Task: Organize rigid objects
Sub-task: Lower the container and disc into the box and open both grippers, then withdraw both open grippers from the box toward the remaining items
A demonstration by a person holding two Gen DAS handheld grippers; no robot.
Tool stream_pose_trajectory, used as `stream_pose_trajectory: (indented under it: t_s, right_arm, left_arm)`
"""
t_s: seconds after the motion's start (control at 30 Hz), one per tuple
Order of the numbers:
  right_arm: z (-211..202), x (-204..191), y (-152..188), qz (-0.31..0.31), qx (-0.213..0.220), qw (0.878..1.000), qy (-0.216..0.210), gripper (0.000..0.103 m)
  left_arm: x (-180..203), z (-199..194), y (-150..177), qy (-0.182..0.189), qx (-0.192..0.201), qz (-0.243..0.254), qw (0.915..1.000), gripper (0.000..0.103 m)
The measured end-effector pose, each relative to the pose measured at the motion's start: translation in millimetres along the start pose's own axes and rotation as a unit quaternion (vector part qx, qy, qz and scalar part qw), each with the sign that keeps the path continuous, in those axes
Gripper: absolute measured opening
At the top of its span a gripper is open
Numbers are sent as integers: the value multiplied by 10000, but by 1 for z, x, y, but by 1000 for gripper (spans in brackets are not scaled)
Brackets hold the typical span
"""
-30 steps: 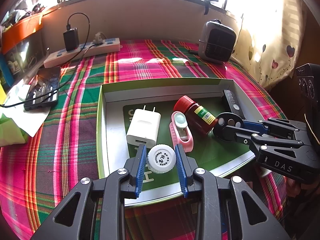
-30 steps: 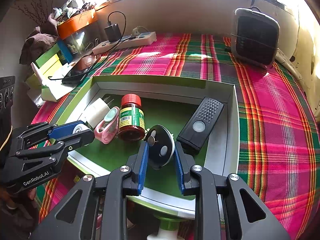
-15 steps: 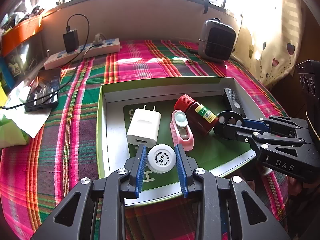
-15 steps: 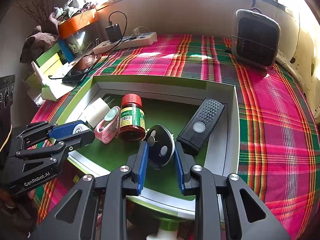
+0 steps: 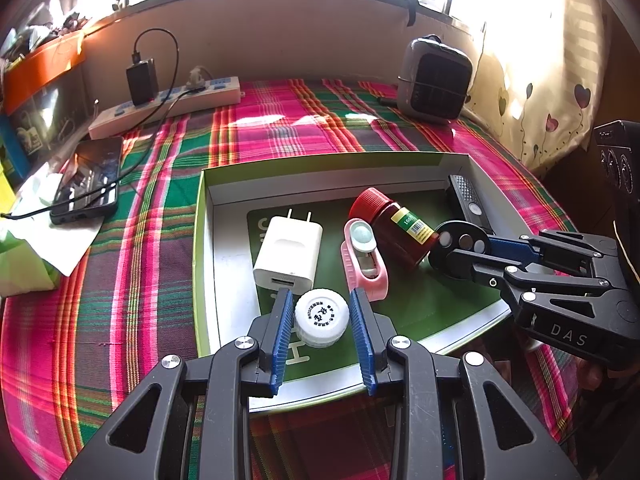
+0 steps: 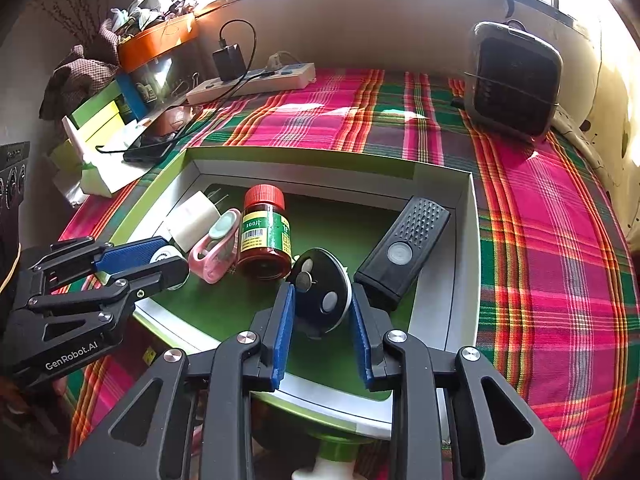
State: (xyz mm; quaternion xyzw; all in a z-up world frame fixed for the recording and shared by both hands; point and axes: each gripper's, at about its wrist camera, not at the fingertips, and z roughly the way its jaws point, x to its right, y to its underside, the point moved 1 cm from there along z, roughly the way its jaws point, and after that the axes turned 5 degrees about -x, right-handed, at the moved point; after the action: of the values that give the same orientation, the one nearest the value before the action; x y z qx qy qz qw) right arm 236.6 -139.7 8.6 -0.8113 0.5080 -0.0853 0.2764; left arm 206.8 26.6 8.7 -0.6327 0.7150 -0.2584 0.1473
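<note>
A green-rimmed shallow box [image 5: 224,264] [image 6: 464,264] lies on the plaid cloth. Inside lie a white charger plug [image 5: 288,252] [image 6: 192,220], a pink clip-like gadget [image 5: 364,260] [image 6: 216,244], a red-capped brown bottle [image 5: 396,228] [image 6: 264,232] on its side, and a black remote [image 5: 466,200] [image 6: 404,248]. My left gripper [image 5: 319,294] [image 6: 172,256] is shut on a small white-capped jar [image 5: 321,316] at the box's front edge. My right gripper [image 6: 321,288] [image 5: 452,248] is shut on a black disc [image 6: 320,292] [image 5: 460,240] beside the bottle and the remote.
A grey heater [image 5: 434,76] [image 6: 514,80] stands at the back right. A power strip [image 5: 168,106] with a black adapter runs along the back wall, and a cabled phone [image 5: 90,180] lies left of the box. Boxes and paper [image 6: 100,128] crowd the far left.
Hardly anything differs. Both grippers keep the same hold at the same spots, and the things in the box have not shifted.
</note>
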Motion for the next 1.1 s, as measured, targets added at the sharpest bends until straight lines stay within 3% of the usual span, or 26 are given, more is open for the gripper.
stream_pose_trajectory:
  t_s: [0.33,0.43,1.1]
  right_arm:
    - [-1,-3,1,-62,13,10000,24,37]
    - [-3,-3,1,-50,39,10000,27,46]
    - [-26,-9,13,55,296,9995,67,47]
  left_arm:
    - [-4,-1,0,31,14,-51,10000,30]
    - [-3,-2,1,43,26,-49,10000,34]
    - [4,-26,12,-124,225,-52,9997,39]
